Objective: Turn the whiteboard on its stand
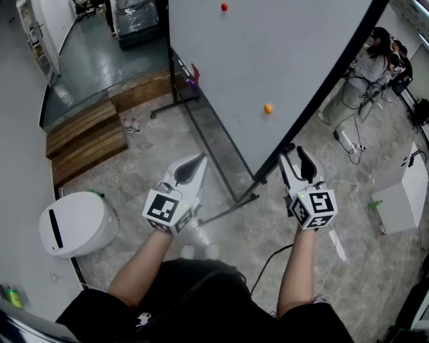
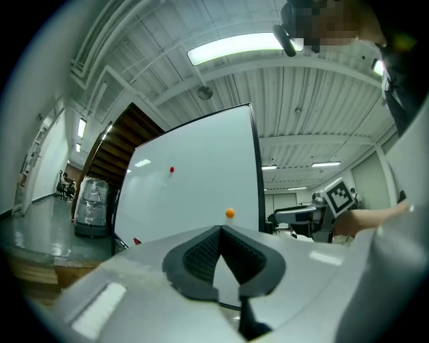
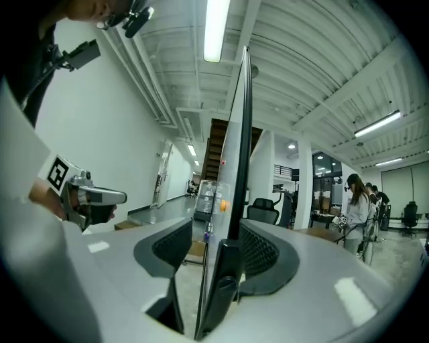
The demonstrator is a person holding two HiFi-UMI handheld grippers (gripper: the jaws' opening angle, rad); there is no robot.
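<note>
My right gripper (image 1: 295, 158) stands open astride the whiteboard's (image 1: 268, 60) near edge. My left gripper (image 1: 199, 161), closed and empty, hovers just left. The stand's foot (image 1: 231, 208) lies between them. White bin (image 1: 74, 224) near left, people (image 1: 375, 60) far right.

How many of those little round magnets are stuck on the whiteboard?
2. A red magnet sits high on the whiteboard, and an orange magnet sits lower, nearer its black edge. The board's other face is hidden, so more may be there.
</note>
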